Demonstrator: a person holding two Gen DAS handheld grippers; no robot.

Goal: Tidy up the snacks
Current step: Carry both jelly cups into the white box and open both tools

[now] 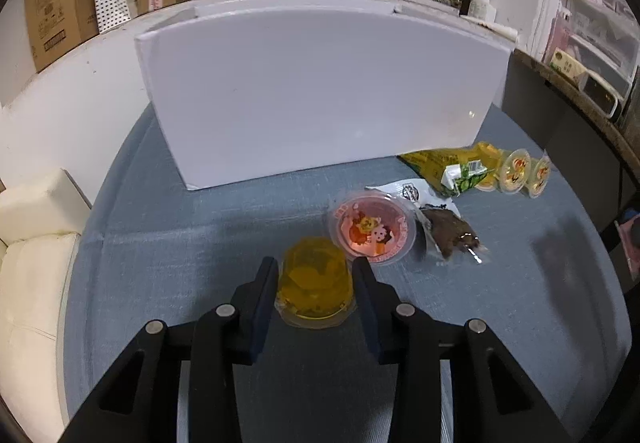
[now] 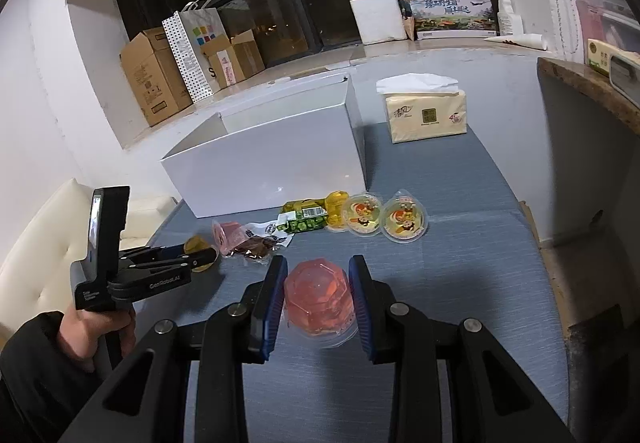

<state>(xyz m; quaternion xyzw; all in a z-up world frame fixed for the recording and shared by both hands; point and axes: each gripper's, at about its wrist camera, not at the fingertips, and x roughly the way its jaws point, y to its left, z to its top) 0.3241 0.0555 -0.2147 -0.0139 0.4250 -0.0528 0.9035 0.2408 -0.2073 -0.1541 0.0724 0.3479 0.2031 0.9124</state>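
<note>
My left gripper (image 1: 316, 271) is shut on a yellow jelly cup (image 1: 316, 287), held upside down just above the blue table; it also shows in the right wrist view (image 2: 200, 251). My right gripper (image 2: 318, 275) is shut on a pink jelly cup (image 2: 320, 299), also upside down. A second pink jelly cup (image 1: 372, 229) lies on its side just beyond my left gripper. A brown snack packet (image 1: 448, 231), a green packet (image 1: 452, 167) and several yellow jelly cups (image 2: 384, 219) lie in front of the open white box (image 2: 272, 159).
A tissue pack (image 2: 426, 115) stands behind the box on the right. A cream sofa (image 1: 36, 263) borders the table's left edge. A dark counter (image 2: 588, 91) rises at the right. Cardboard boxes (image 2: 156, 79) sit on the window sill.
</note>
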